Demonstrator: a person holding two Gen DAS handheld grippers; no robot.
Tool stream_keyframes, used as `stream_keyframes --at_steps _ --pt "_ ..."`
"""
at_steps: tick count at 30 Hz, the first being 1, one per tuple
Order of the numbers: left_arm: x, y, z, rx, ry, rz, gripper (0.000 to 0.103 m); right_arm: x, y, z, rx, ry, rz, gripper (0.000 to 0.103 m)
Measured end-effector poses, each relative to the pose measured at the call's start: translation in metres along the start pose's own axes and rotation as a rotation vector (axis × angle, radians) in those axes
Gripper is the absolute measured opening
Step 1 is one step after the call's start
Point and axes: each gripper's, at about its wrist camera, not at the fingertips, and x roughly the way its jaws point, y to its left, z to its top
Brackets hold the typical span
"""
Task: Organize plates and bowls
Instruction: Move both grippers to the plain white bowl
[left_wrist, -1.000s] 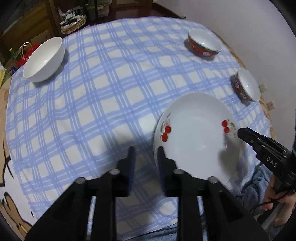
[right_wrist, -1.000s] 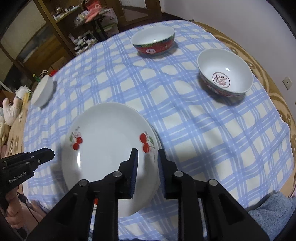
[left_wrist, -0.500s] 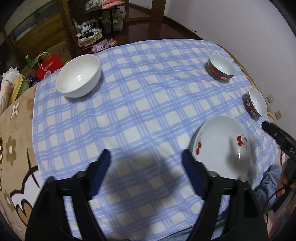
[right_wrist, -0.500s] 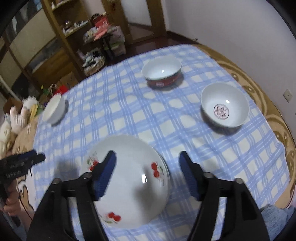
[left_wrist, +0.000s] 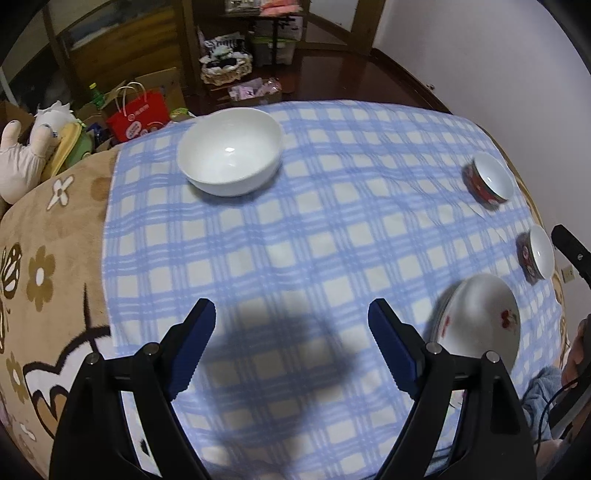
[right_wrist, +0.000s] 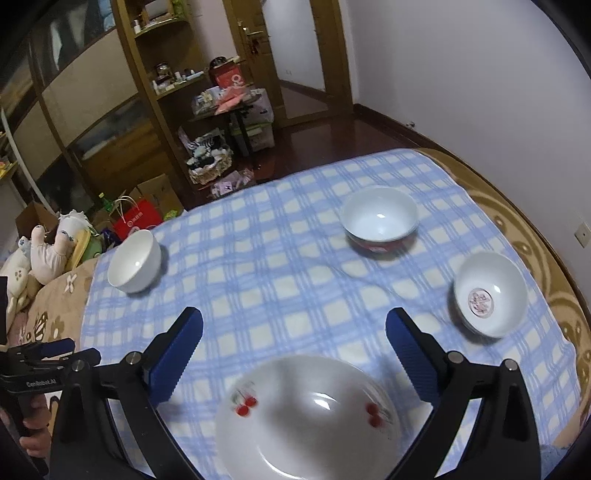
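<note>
Grippers hang above a round table spread with a blue-and-white checked cloth (left_wrist: 314, 236), both pointing steeply down at it. Of the 2, the left gripper (left_wrist: 291, 350) has its blue-padded jaws spread wide with only cloth and its own shadow between them; the right gripper (right_wrist: 295, 354) is opening, its jaws wide apart and pressing on nothing, with the far rim of the white cherry-printed plate stack (right_wrist: 306, 417) showing between and below them. That stack lies flat on the cloth at the near edge of the table, and in the left wrist view it sits off to the right of the left gripper's jaws (left_wrist: 476, 325), well apart from them. A plain white ceramic bowl (left_wrist: 229, 151) stands upright near the far left corner of the cloth. 2 red-sided bowls with white insides stand along the right edge, 1 farther away (right_wrist: 380, 218) and 1 nearer, with a round pink mark in its bottom (right_wrist: 489, 293). A hand (right_wrist: 35, 439) grips the left gripper's handle at the lower left of the right wrist view.
</note>
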Motion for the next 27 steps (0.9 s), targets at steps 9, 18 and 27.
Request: stream_keyframes --at_steps 9,18,27 --pt "0.003 0.051 0.030 -0.117 -0.025 -0.009 0.084 0.035 0.052 0.022 -0.064 -0.029 0.038 0.103" --pt "0.009 0.087 0.071 -0.129 -0.078 0.046 0.084 0.073 0.101 0.045 -0.121 -0.124 0.055 0.103" --pt "0.040 0.126 0.102 -0.217 -0.098 0.041 0.084 0.126 0.150 0.064 -0.182 -0.063 0.083 0.103"
